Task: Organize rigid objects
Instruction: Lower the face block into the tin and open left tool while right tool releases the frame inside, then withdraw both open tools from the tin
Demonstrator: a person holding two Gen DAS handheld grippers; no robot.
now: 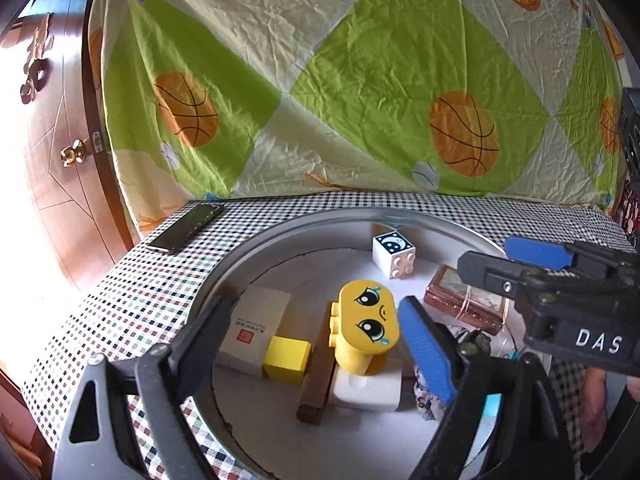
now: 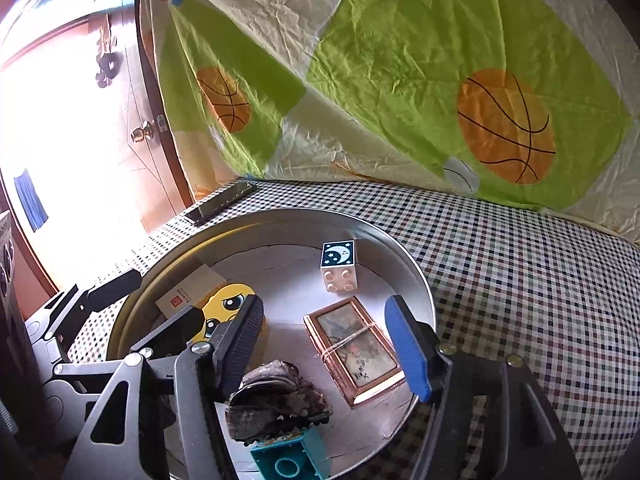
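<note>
Behind everything hangs a crumpled sheet [image 1: 340, 80] printed with basketballs, and in front of it a checked cloth covers the tabletop [image 1: 132, 296]. Near the tabletop's far left corner lies a dark phone [image 1: 186, 227], apart from the work. A round metal tray [image 2: 416, 276] takes up the middle of the cloth, and everything being sorted sits inside it, which looks like the point: the tray is the collecting place.

Toward the tray's left edge, a beige box [image 1: 254, 330] lies flat with a yellow cube [image 1: 288, 360] touching it. Beside them a brown wooden bar [image 1: 318, 368] runs front to back, and against it a yellow face brick [image 1: 370, 322] stands on a white block [image 1: 366, 394], stacked, I judge, to save floor space. The left hand-held gripper [image 1: 316, 336] hovers around this stack with its jaws wide apart, pressing nothing, so the stack seems freshly set down.

Near the far rim stands a white moon cube [image 2: 339, 266]. Right of centre lies a copper picture frame [image 2: 354, 354] tied with string. The right hand-held gripper [image 2: 326, 344] has its jaws apart over the frame's left part, holding nothing. At the near edge a rough dark rock [image 2: 276, 404] sits just behind a teal brick [image 2: 290, 460].
</note>
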